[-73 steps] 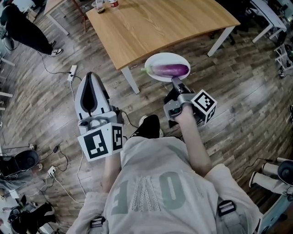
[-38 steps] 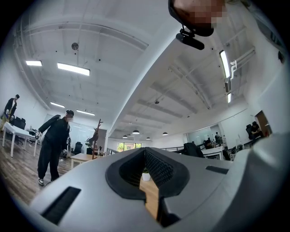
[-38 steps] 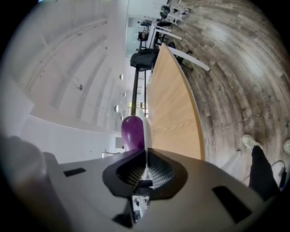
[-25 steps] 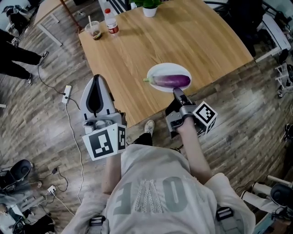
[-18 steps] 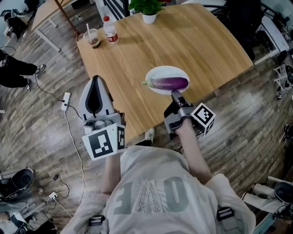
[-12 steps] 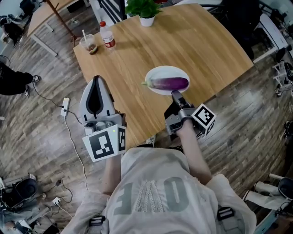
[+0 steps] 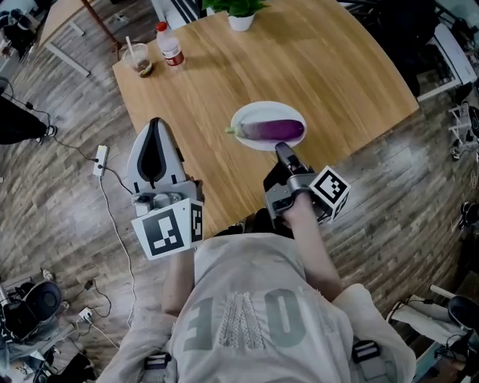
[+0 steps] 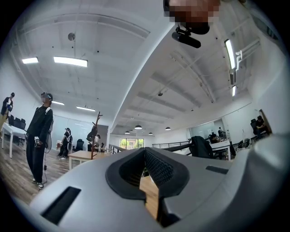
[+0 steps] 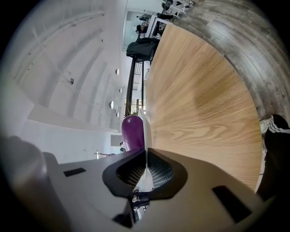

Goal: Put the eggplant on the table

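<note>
A purple eggplant (image 7: 271, 130) lies on a white plate (image 7: 245, 114) over the near part of the wooden table (image 7: 314, 60). My right gripper (image 7: 281, 150) is shut on the plate's near rim. In the right gripper view the thin plate rim (image 9: 146, 129) runs between the pads, with the eggplant (image 9: 132, 132) beyond and the tabletop (image 9: 199, 104) beside it. Whether the plate rests on the wood I cannot tell. My left gripper (image 7: 155, 122) hangs at the table's left edge, shut on nothing. In the left gripper view its jaw tips (image 8: 145, 151) meet.
At the table's far left corner stand a bottle (image 7: 168, 46) and a cup with a straw (image 7: 139, 61), with a potted plant (image 7: 238, 11) at the far edge. A power strip (image 7: 99, 159) lies on the floor. A person (image 8: 40, 131) stands in the left gripper view.
The table has come nearer. The plate with the eggplant, earlier over the floor off the table's edge, now sits over the tabletop. Both grippers moved forward with it, and their jaws are unchanged.
</note>
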`<state>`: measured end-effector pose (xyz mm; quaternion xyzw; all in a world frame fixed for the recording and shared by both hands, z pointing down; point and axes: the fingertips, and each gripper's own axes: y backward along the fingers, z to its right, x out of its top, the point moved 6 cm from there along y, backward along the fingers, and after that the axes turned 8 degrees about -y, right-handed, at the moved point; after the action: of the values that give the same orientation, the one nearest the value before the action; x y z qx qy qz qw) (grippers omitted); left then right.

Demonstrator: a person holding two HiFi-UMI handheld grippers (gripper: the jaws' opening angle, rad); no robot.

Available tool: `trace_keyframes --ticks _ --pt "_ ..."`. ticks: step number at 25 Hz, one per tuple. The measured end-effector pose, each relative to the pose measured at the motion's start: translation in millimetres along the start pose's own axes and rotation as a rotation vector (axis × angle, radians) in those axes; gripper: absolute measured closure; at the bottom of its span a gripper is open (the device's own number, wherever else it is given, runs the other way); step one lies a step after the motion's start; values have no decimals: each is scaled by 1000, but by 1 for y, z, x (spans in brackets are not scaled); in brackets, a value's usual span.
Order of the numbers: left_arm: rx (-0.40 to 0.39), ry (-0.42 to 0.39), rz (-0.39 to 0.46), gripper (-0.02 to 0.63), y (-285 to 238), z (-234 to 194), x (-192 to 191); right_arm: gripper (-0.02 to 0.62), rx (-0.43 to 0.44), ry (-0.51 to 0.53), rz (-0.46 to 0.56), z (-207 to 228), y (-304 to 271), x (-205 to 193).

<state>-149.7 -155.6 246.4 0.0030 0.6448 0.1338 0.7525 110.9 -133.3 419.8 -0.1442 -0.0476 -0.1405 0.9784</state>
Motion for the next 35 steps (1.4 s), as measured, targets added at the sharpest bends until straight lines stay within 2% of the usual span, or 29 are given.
trace_keyframes --ticks 7,16,22,27,32,35 --pt "41 -16 -19 597 -7 19 3 570 -9 65 -67 -7 -12 17" --pt "72 -32 -28 597 -18 35 8 571 -34 52 -151 4 -27 21" --pt "99 -40 -33 597 -13 32 10 570 -48 56 -164 19 -34 24" --pt "135 -37 -39 597 4 4 7 571 -26 105 -169 45 -44 12" --pt "151 -62 -42 597 2 15 14 571 -35 62 -181 59 -48 32" --pt "163 -65 -53 597 7 11 11 571 -39 57 -193 67 -51 27"
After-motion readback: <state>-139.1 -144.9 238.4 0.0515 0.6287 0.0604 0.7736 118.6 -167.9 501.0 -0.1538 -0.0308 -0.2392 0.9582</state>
